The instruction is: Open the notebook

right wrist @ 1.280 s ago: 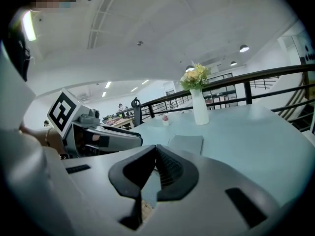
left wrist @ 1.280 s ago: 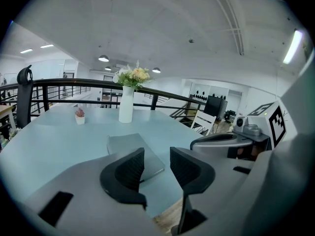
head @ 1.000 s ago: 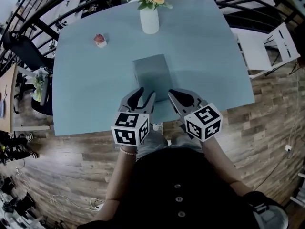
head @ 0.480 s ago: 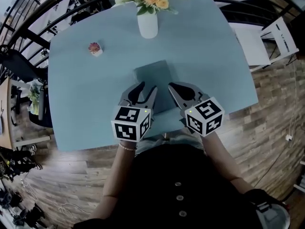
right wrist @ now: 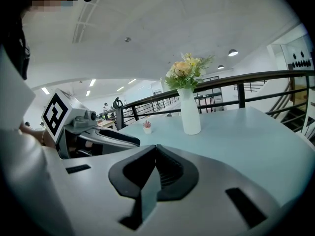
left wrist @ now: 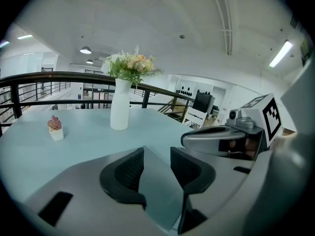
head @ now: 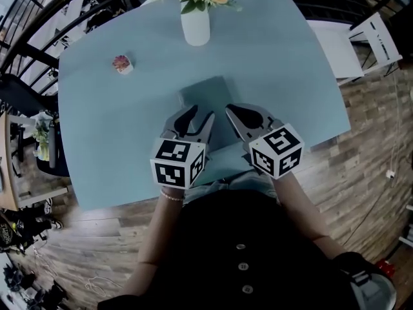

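A closed grey-blue notebook (head: 206,95) lies flat on the light blue table (head: 116,128), near its front edge. My left gripper (head: 202,113) hovers over the notebook's near left part with its jaws open; in the left gripper view the cover (left wrist: 157,191) fills the gap between the dark pads of the left gripper (left wrist: 157,154). My right gripper (head: 229,108) is at the notebook's right edge with its jaw tips together. In its own view the right gripper (right wrist: 156,147) has its tips touching, and I cannot see whether they pinch the cover.
A white vase (head: 195,24) of flowers stands at the table's far side. A small potted plant (head: 121,63) sits at the far left. A white chair (head: 361,44) stands off the table's right corner. A black railing (left wrist: 74,75) runs behind the table.
Both grippers have moved a little farther forward over the notebook. The notebook has stayed closed and in place.
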The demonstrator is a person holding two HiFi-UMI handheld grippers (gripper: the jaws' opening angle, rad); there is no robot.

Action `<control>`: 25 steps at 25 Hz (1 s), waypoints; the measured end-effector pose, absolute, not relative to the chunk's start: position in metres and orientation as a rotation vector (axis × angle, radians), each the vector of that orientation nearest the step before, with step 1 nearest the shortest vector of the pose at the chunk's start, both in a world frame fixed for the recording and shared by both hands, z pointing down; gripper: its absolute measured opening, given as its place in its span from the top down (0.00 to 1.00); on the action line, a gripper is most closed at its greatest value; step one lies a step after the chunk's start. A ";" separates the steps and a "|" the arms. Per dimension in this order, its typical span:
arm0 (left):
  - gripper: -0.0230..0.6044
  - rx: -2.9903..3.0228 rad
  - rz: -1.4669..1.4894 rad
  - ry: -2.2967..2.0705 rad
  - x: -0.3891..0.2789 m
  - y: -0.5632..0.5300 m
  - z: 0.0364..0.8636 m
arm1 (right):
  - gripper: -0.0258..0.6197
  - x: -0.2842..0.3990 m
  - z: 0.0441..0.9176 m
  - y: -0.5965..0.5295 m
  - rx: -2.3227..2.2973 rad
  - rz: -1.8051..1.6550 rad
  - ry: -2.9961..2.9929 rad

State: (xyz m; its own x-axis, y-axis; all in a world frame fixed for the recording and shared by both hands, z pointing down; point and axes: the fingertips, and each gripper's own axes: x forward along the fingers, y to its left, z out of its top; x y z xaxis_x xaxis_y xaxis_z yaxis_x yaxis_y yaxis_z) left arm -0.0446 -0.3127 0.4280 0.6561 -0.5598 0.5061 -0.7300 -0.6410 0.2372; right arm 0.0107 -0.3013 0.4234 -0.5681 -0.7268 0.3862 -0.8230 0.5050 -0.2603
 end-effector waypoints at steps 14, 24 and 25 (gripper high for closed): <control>0.70 2.399 0.549 -1.052 -0.030 -0.306 0.434 | 0.96 0.032 0.424 -0.300 1.241 0.613 -2.528; 0.69 2.369 0.597 -1.065 -0.002 -0.289 0.443 | 0.96 0.060 0.428 -0.293 1.176 0.627 -2.541; 0.69 2.367 0.602 -1.064 0.000 -0.288 0.444 | 0.95 0.062 0.428 -0.293 1.171 0.628 -2.544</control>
State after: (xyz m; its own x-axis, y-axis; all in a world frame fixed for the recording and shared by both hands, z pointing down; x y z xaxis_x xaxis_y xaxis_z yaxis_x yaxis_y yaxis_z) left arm -0.0001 -0.2885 0.4437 0.6025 -0.5663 0.5624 -0.7738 -0.5871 0.2377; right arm 0.0619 -0.2929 0.4278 -0.6364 -0.6514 0.4131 -0.7688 0.5792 -0.2710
